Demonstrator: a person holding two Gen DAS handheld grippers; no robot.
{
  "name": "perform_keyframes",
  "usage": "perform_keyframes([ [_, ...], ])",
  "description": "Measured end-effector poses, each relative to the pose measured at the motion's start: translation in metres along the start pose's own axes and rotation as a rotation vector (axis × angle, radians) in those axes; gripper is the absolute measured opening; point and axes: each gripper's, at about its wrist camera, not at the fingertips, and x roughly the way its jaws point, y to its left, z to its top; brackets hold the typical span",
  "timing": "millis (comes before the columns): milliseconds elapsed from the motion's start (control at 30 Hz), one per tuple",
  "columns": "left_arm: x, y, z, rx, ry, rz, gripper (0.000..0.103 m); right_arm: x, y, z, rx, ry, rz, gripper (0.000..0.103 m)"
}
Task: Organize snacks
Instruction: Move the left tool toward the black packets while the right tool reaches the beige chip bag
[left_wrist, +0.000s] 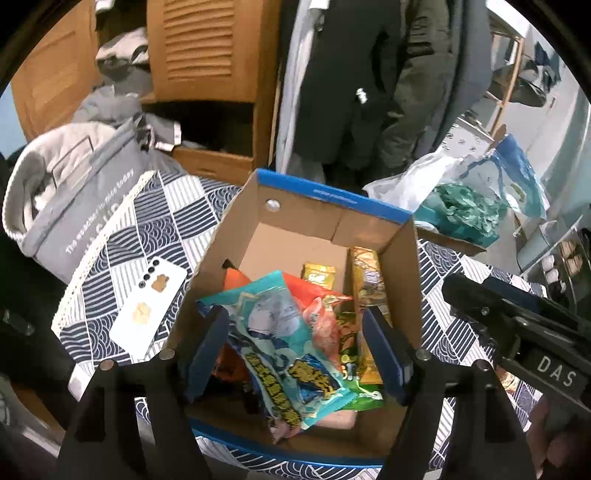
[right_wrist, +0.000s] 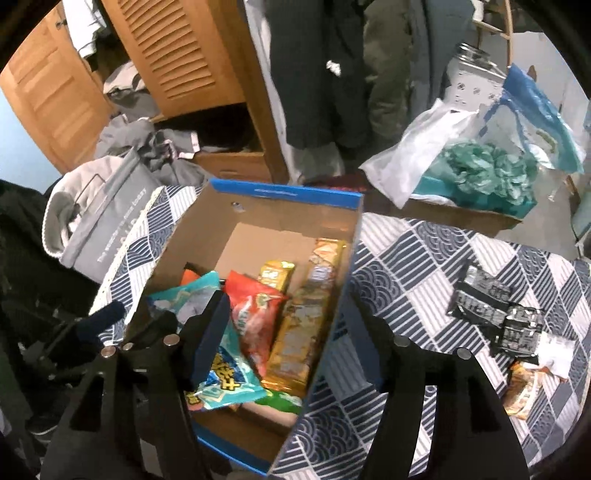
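Note:
An open cardboard box (left_wrist: 325, 206) with a blue rim stands on the patterned table. Inside lie several snack packets: a teal packet (left_wrist: 273, 325) on top, a red packet (right_wrist: 255, 314), a long gold packet (right_wrist: 303, 321) along the right wall and a small yellow packet (left_wrist: 318, 276). My left gripper (left_wrist: 295, 317) hangs open over the teal packet, its pads clear of it. My right gripper (right_wrist: 291, 306) is open too, straddling the box's right wall (right_wrist: 332, 332). Two black packets (right_wrist: 480, 299) and an orange packet (right_wrist: 524, 391) lie loose on the table at the right.
A white phone (left_wrist: 147, 306) lies left of the box, with a grey bag (left_wrist: 74, 192) behind it. At the back right, a white plastic bag (right_wrist: 417, 155) and teal stuffing (right_wrist: 491, 166) sit in a carton. Behind the table are a wooden wardrobe (left_wrist: 207, 48) and hanging coats (left_wrist: 351, 74).

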Motion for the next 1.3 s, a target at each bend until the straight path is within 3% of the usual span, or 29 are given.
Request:
perform_keyframes([
  [367, -0.014, -0.032, -0.004, 0.08, -0.028, -0.011, 0.08, -0.019, -0.032, -0.012, 0.036, -0.017, -0.035, 0.065],
  [1300, 0.003, -0.144, -0.024, 0.247, 0.084, -0.085, 0.08, -0.057, -0.169, -0.063, 0.207, -0.024, -0.18, 0.065],
])
